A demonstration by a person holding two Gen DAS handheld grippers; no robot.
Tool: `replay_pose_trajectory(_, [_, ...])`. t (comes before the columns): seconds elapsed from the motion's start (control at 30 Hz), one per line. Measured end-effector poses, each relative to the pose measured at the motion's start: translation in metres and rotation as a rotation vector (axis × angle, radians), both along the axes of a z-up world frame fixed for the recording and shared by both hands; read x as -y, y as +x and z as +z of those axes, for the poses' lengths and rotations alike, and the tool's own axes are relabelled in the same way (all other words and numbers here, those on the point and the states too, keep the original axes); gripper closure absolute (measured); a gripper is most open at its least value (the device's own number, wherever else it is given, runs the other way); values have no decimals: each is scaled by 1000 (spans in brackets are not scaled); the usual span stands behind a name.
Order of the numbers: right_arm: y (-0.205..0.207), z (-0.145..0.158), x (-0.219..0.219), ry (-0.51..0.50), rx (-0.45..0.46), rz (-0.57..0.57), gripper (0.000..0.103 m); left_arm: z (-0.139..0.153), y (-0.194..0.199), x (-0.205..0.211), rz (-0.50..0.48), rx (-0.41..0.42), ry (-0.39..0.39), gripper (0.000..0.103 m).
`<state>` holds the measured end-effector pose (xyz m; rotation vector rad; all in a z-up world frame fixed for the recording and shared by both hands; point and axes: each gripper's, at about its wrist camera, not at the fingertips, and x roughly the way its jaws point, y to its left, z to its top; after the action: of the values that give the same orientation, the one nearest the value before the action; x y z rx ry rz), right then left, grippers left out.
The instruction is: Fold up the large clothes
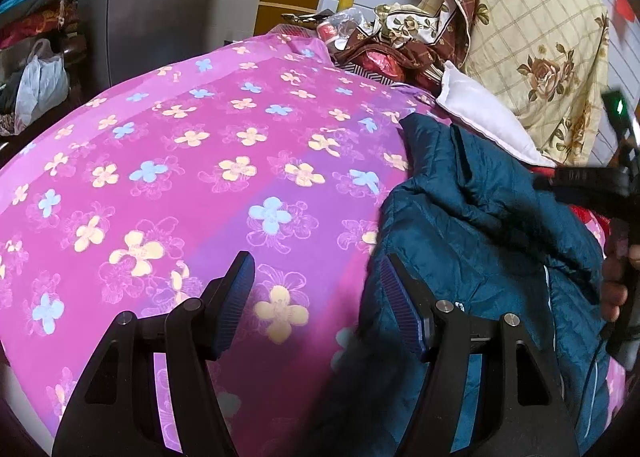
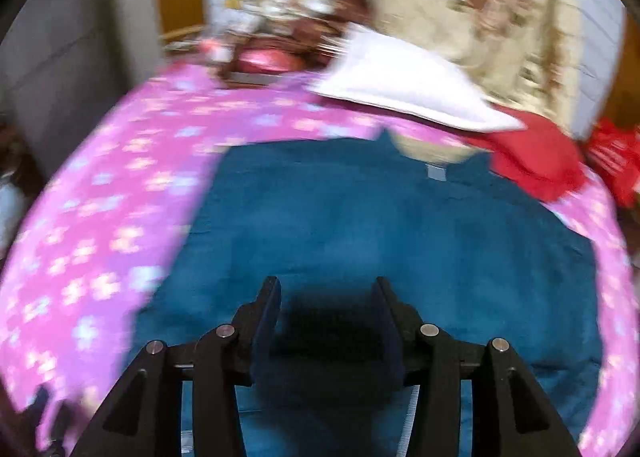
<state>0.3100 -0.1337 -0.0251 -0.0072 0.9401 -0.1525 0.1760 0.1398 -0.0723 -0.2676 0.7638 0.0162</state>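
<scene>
Pink flowered bedding (image 1: 168, 161) covers the bed, with a white pillow (image 2: 400, 85) at 12 o'clock and a red cloth (image 2: 536, 161) at 2 o'clock. Your teal quilted jacket (image 2: 360, 225) lies on it, mostly spread out, but in the left view its near edge looks bunched. Your left claw (image 1: 316, 301) is spread and holds nothing, just beside the jacket edge. Your right claw (image 2: 326, 313) is also spread above the jacket. I judge the folding is hardly started; every fold remains.
</scene>
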Motion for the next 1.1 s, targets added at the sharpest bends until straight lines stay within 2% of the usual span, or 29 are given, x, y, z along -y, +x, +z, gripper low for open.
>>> replay_pose_trajectory(0.1, [12, -24, 30, 12, -81, -90, 58, -2, 2, 2, -4, -9, 3, 37])
replay_pose_trajectory(0.2, [18, -52, 37, 47, -150, -86, 58, -4, 4, 2, -6, -19, -1, 37])
replay_pose_trajectory(0.27, [18, -58, 34, 23, -171, -73, 58, -4, 4, 3, -6, -23, -5, 37])
replay_pose_trajectory(0.3, [16, -55, 32, 8, -159, -67, 58, -5, 4, 3, -6, -24, -5, 37])
replay_pose_trajectory(0.37, [7, -34, 20, -1, -55, -45, 58, -4, 4, 3, -6, -21, -5, 37])
replay_pose_trajectory(0.43, [6, -19, 4, -8, 10, -22, 58, -5, 5, 3, -5, -18, -4, 37])
replay_pose_trajectory(0.47, [9, -16, -2, 2, 20, -14, 58, -4, 5, 3, -6, -19, -4, 37])
replay_pose_trajectory(0.57, [28, -22, -20, 45, -17, 14, 58, -4, 5, 4, -8, -17, 2, 37])
replay_pose_trajectory(0.63, [43, -42, -36, 65, -91, 45, 58, -5, 5, 4, -12, -19, 10, 37])
replay_pose_trajectory(0.7, [50, -60, -52, 0, -141, 57, 58, -5, 5, 5, -13, -18, 14, 37])
replay_pose_trajectory(0.77, [51, -62, -61, -82, -137, 75, 58, -5, 5, 5, -15, -22, 15, 37])
replay_pose_trajectory(0.8, [49, -60, -62, -86, -132, 77, 58, -6, 5, 4, -16, -24, 14, 37])
replay_pose_trajectory(0.97, [14, -32, -36, -15, -45, 53, 58, -4, 4, 1, -10, -22, 9, 37])
replay_pose_trajectory(1.03, [2, -27, -8, -24, -29, -17, 58, -3, 2, -1, -5, -17, 8, 37])
replay_pose_trajectory(1.1, [-5, -31, 16, -13, -51, -82, 58, -3, 2, -3, -2, -18, 6, 37])
